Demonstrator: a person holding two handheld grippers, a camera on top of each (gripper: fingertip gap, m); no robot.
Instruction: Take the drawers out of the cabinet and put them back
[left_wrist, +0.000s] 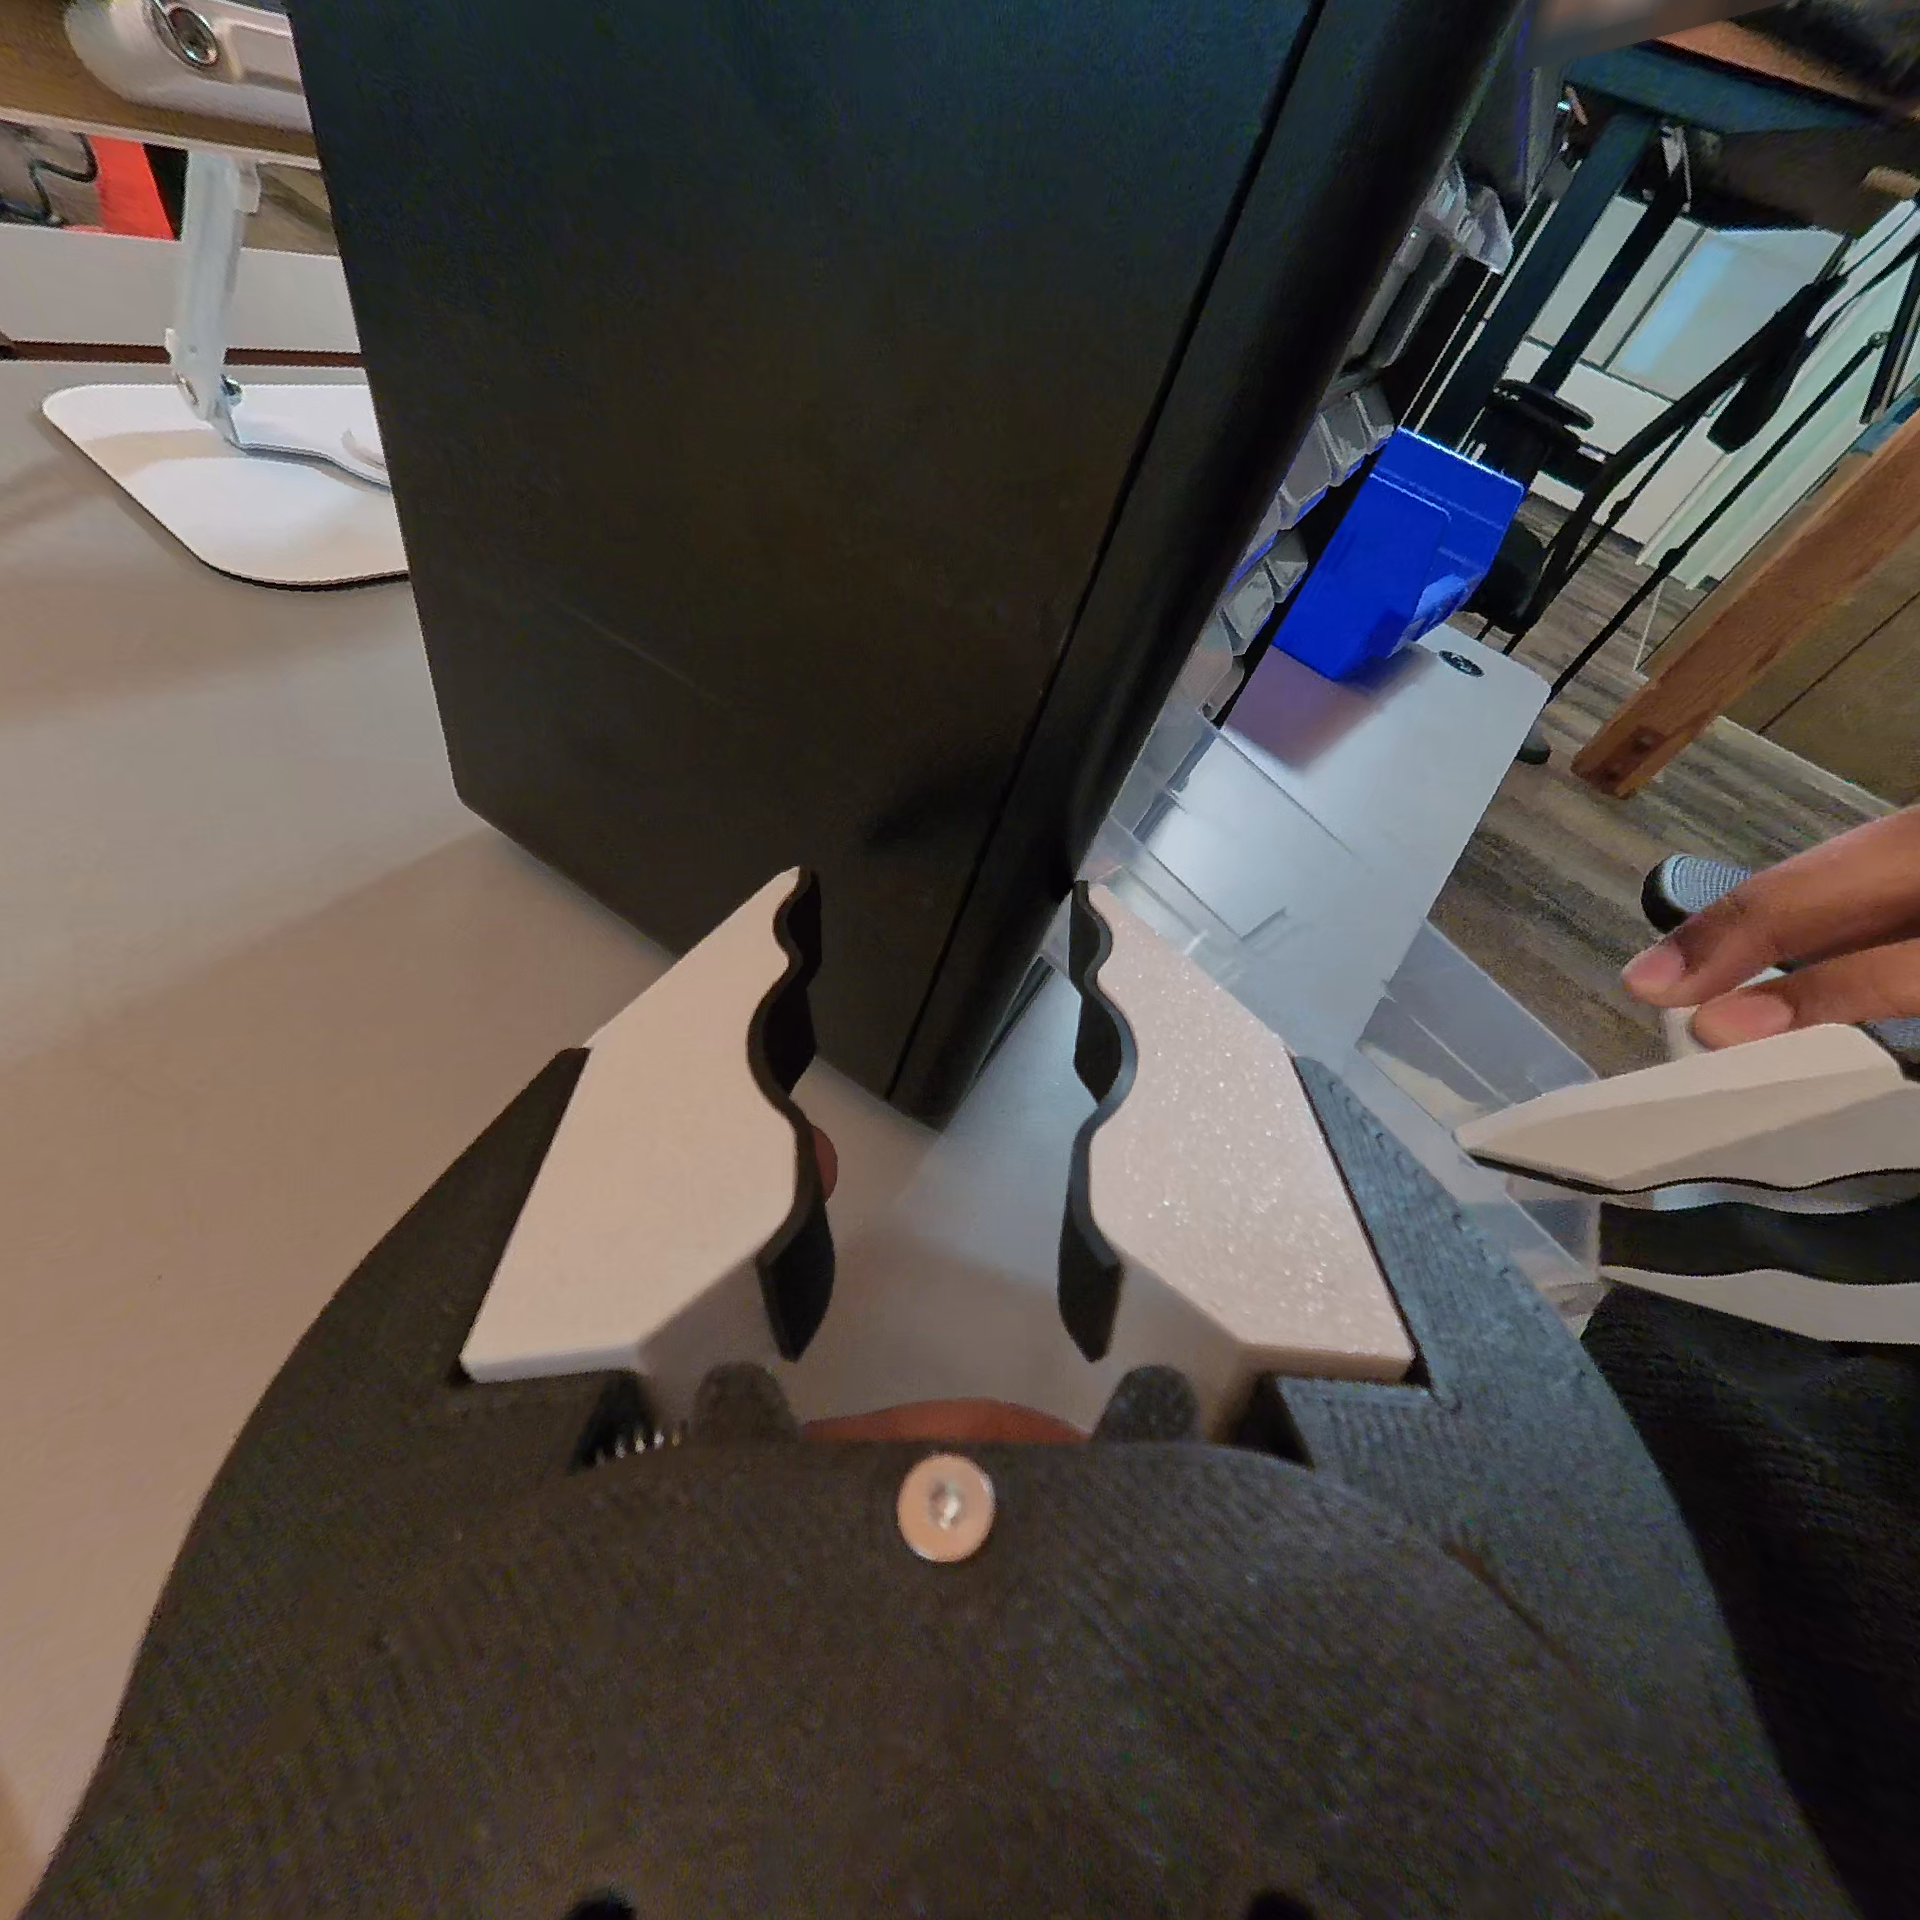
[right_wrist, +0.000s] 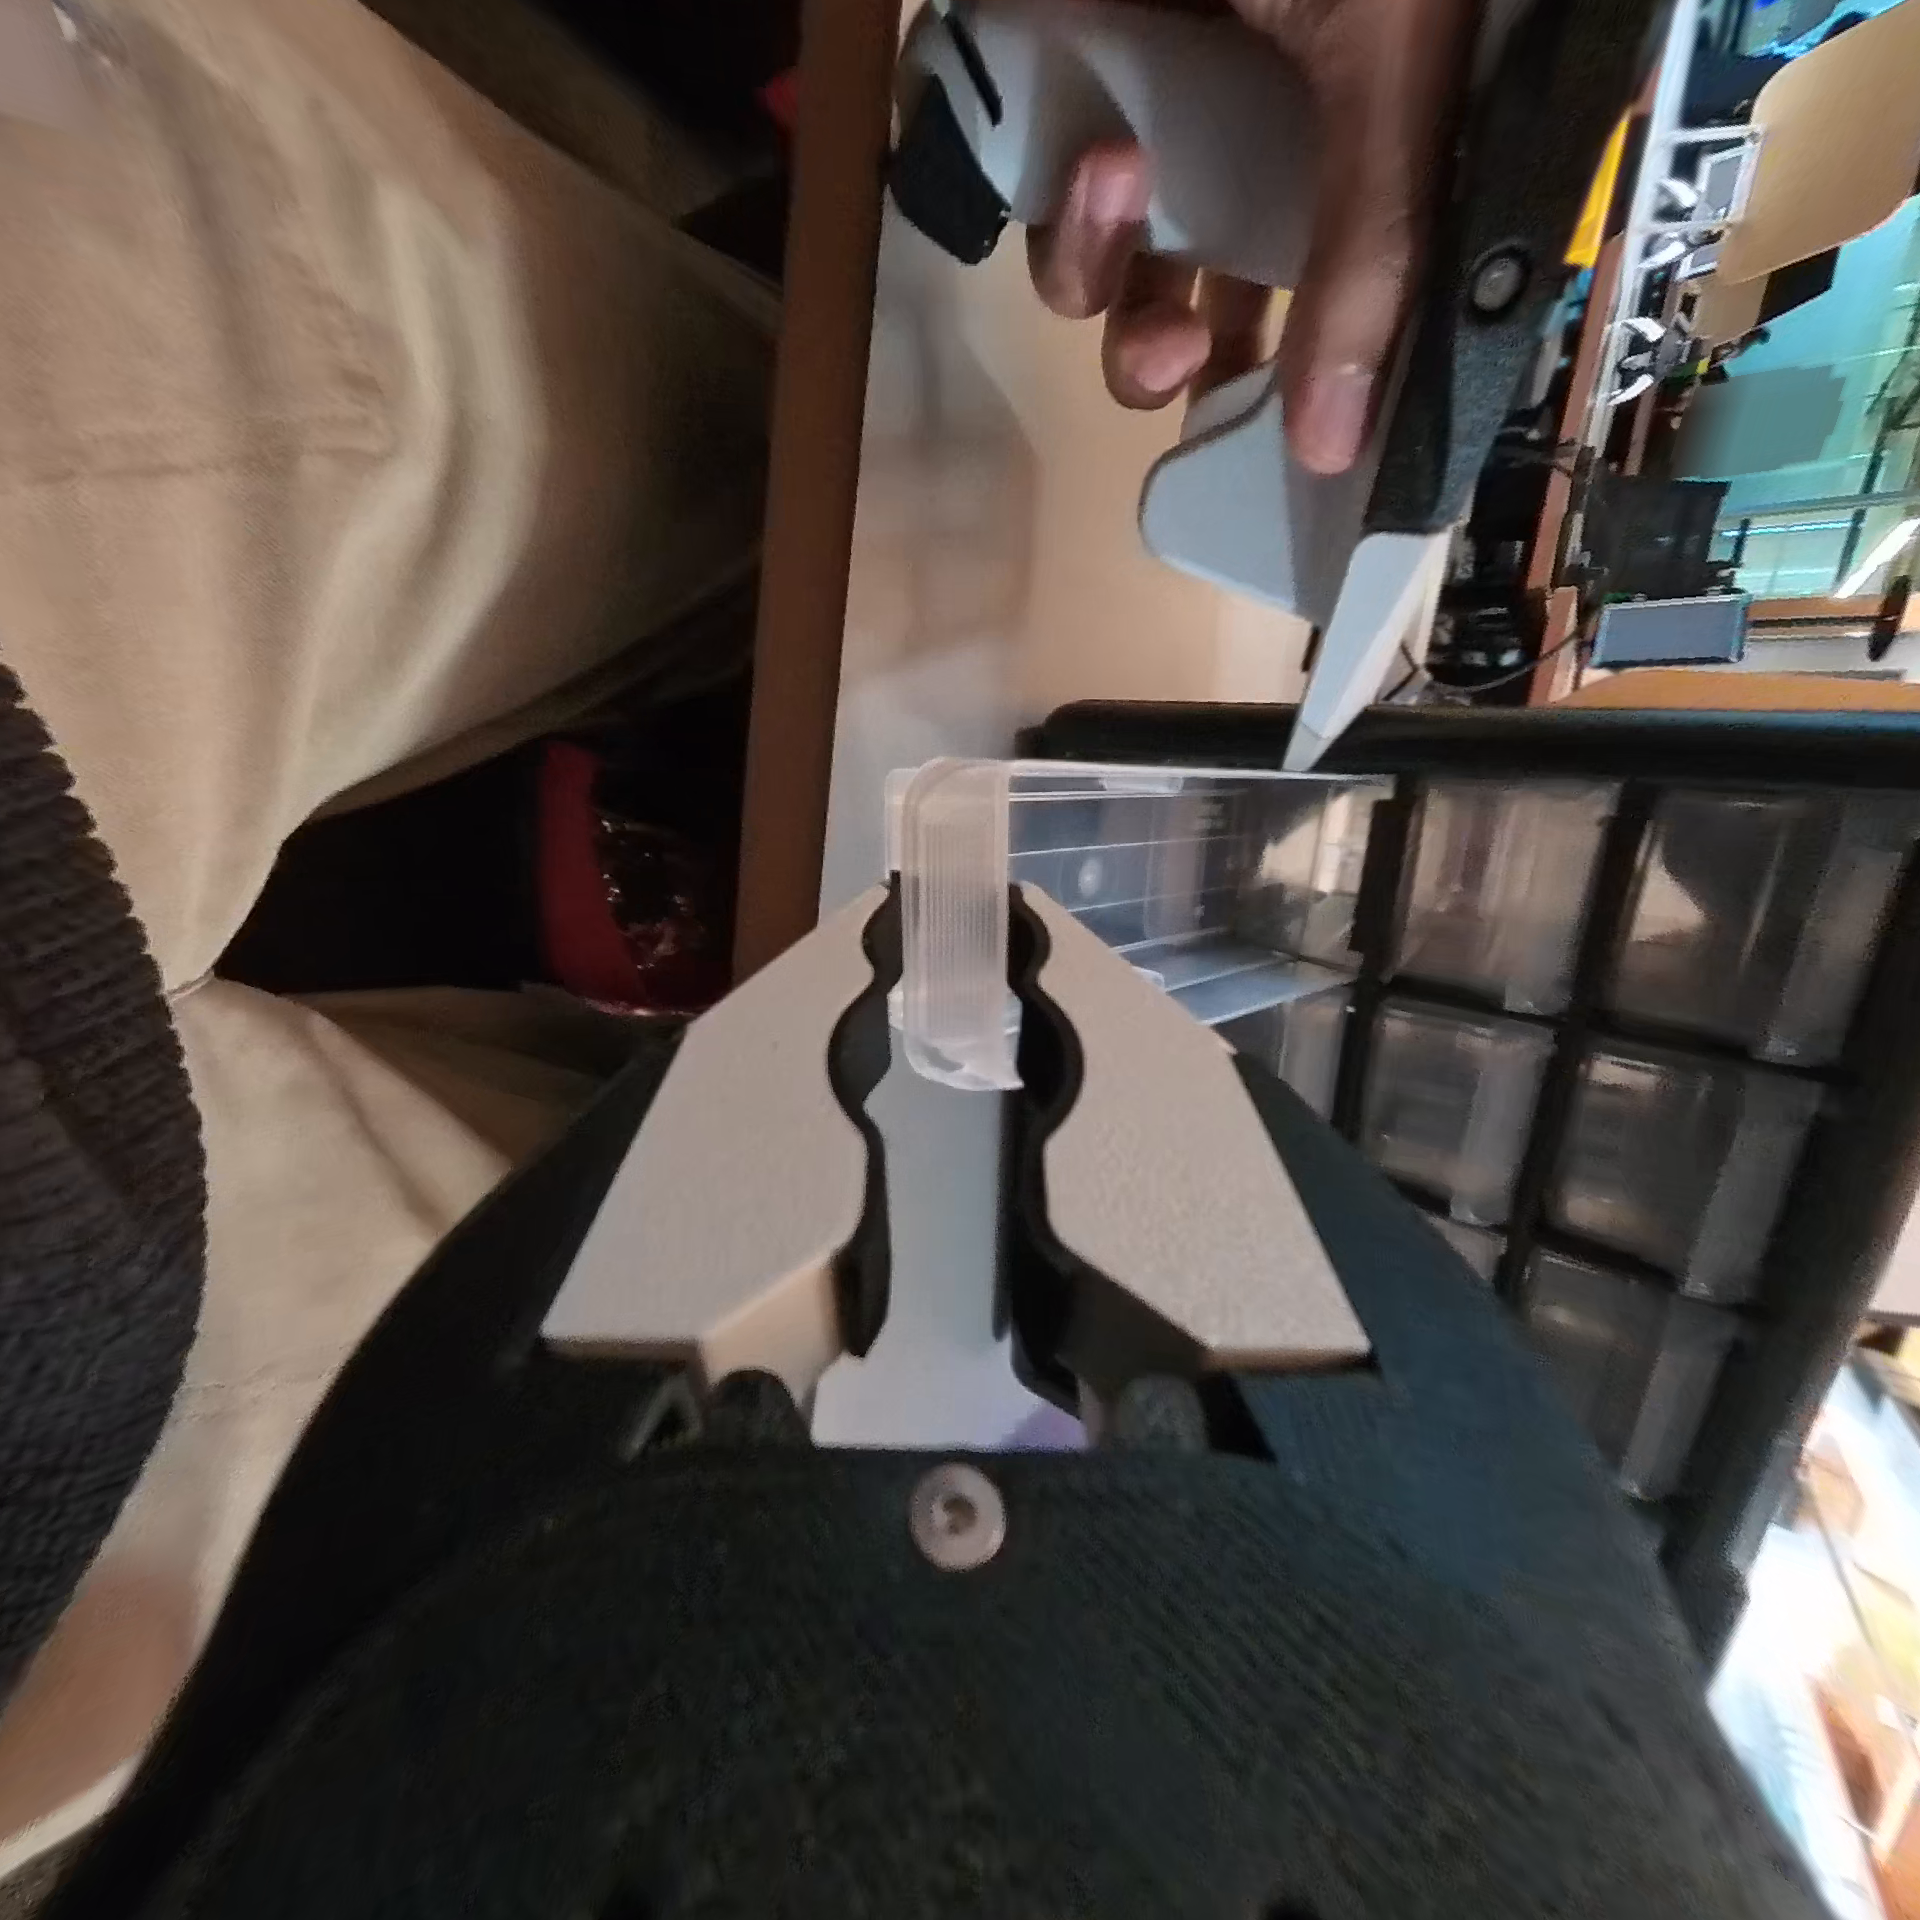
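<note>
The black cabinet (left_wrist: 727, 416) stands on the pale table, its side filling the left wrist view. My left gripper (left_wrist: 940, 904) is open and empty, its jaws on either side of the cabinet's lower front corner. In the right wrist view the cabinet (right_wrist: 1455, 727) lies sideways with several clear drawers (right_wrist: 1662, 1122) in it. My right gripper (right_wrist: 956, 894) is shut on the ribbed handle tab (right_wrist: 956, 966) of one clear drawer (right_wrist: 1164, 862), which is pulled partway out. That drawer (left_wrist: 1475, 1008) and the right gripper (left_wrist: 1704, 1132) show at the right of the left wrist view. The left gripper (right_wrist: 1340, 644) rests by the cabinet's edge.
A white stand base (left_wrist: 229, 488) sits on the table left of the cabinet. A blue object (left_wrist: 1392, 561) and a white sheet (left_wrist: 1403, 738) lie beyond the drawers. A wooden table edge (right_wrist: 810, 416) and a person's beige trousers (right_wrist: 312, 520) are close by.
</note>
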